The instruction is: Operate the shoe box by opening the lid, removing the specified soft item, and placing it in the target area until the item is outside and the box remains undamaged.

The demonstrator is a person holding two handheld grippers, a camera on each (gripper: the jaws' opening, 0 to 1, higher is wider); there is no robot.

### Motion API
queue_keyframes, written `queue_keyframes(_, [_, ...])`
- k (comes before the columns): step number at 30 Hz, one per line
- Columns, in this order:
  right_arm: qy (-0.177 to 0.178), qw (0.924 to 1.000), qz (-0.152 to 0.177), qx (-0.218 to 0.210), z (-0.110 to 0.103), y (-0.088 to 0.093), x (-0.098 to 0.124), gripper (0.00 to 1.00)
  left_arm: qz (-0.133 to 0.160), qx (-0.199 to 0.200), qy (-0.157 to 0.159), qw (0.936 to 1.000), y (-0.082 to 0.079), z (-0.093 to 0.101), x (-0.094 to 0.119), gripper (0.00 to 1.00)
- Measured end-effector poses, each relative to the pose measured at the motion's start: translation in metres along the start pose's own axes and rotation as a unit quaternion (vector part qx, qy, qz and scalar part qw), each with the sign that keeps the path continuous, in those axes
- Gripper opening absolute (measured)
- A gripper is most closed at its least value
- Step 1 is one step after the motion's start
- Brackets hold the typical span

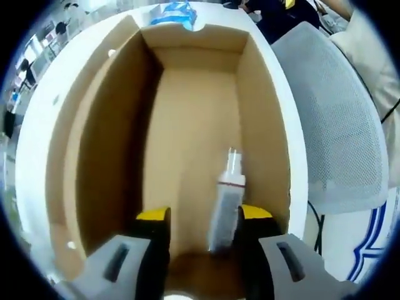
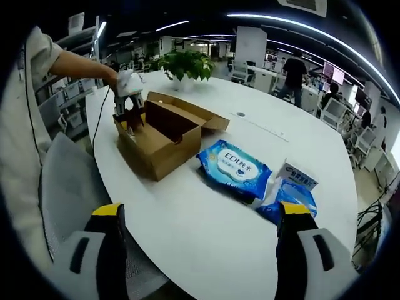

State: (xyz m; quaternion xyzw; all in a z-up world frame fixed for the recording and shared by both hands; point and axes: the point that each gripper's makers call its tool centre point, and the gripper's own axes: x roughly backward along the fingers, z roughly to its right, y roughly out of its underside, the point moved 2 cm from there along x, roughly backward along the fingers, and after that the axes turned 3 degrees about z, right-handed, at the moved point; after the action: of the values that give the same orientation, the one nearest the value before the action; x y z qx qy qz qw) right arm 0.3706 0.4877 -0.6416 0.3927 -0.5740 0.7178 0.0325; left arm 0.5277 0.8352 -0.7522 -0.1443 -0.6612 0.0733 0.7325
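Box: shoe box (image 2: 164, 134) sitting open nr desk's (image 2: 206, 231) far-left edge, lid flap hanging out.
Item: small bottle (image 1: 226, 200) lying inside box.
L tongs: left gripper (image 1: 203, 222) reaching into box, spread, bottle betw. jaws.
R tongs: right gripper (image 2: 200, 219) hovering spread over near edge.
Desk: wipes pack (image 2: 234, 167) lying just beside box.

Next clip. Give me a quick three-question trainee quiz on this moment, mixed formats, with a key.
1. True or false: the cardboard box on the white table has its lid open.
2. Where is the left claw? A) inside the box, beside a small bottle; B) over the blue wipes pack; C) on the potted plant.
3. Fill in: the right claw holds ____.

Key: 1 true. 2 A. 3 nothing; it hangs open over the table, away from the box.
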Motion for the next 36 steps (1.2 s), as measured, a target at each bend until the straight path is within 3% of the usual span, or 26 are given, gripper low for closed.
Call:
queue_keyframes(5, [-0.003,1.0,-0.001,-0.002,-0.002,0.0,-0.001,0.96,-0.004,-0.011,-0.006,0.9999,0.001,-0.001,0.002,0.4])
queue_keyframes(11, [-0.004,1.0,-0.004,-0.004,-0.003,0.002,-0.002,0.96,-0.004,-0.029,0.021,0.9993,-0.003,0.012,0.001,0.4])
queue_keyframes(25, [-0.005,0.9999,-0.003,-0.009,-0.006,0.003,-0.003,0.94,-0.02,-0.056,0.037,0.9975,0.001,0.019,-0.015,0.28])
queue_keyframes(30, [-0.007,1.0,-0.002,-0.006,-0.009,0.003,-0.004,0.94,-0.022,-0.067,0.028,0.9971,0.0,0.019,-0.019,0.2])
queue_keyframes(36, [-0.011,0.9999,0.007,-0.001,-0.013,-0.001,-0.005,0.92,-0.018,-0.069,0.008,0.9974,-0.001,0.016,-0.022,0.19])
